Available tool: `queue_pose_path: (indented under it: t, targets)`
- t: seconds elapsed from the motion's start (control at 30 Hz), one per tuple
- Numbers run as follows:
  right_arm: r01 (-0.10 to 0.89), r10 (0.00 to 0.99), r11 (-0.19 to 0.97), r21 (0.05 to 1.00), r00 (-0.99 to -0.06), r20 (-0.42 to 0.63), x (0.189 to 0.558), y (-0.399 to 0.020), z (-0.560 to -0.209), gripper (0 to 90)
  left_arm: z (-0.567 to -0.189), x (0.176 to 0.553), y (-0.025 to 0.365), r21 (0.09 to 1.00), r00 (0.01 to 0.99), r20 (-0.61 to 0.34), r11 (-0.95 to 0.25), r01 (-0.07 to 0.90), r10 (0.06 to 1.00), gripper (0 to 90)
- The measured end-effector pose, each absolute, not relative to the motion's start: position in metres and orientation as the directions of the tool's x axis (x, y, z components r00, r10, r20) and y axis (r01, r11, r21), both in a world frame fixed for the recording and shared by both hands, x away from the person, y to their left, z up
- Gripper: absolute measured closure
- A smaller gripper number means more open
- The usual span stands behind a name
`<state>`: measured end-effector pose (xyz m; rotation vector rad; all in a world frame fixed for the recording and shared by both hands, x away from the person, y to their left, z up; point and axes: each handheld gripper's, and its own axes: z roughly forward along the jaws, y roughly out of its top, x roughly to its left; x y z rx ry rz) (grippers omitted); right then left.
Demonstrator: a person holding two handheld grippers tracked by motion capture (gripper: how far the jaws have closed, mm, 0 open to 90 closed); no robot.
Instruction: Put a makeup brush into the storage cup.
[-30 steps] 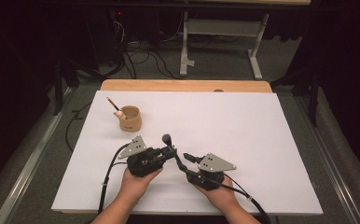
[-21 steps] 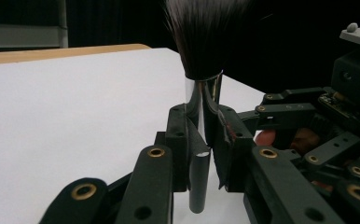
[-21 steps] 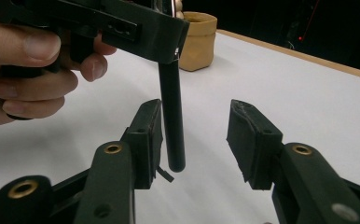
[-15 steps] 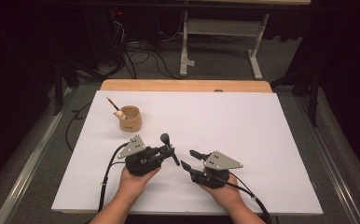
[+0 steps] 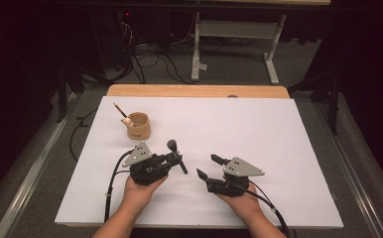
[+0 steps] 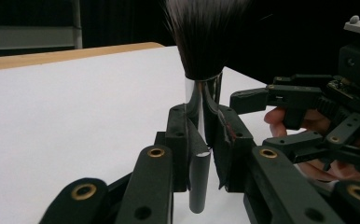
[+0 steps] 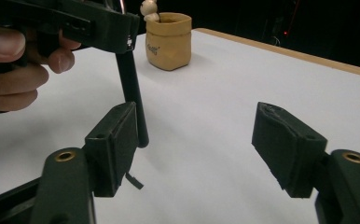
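A brush (image 6: 201,70) at the top centre has dark bristles fading to pale tips, a shiny silver collar and a black handle, while the cup (image 5: 139,126) at upper left is tan and the table sheet (image 5: 259,134) plain white.

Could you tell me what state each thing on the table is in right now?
Makeup brush: upright, clamped by its handle, bristles up.
Left gripper: shut on the brush.
Right gripper: open, jaws just widened, nothing between them.
Tan cup: upright, a small stick leaning in it.
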<state>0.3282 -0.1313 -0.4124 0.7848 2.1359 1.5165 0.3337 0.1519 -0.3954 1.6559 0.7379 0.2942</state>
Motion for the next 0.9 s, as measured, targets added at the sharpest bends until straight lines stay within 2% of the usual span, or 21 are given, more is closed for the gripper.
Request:
queue_pose_path:
  t: [0.37,0.9]
  targets:
    - [0.224,0.652,0.246,0.943,-0.758,0.010,0.333,-0.138,-0.412,18.3,-0.391,0.334,0.163,0.953,0.744,-0.203,-0.045,0.299,0.637,76.7]
    - [0.241,0.675,0.246,0.939,-0.737,0.012,0.336,-0.148,-0.409,8.9,-0.387,0.337,0.179,0.957,0.709,-0.172,-0.055,0.285,0.684,76.7]
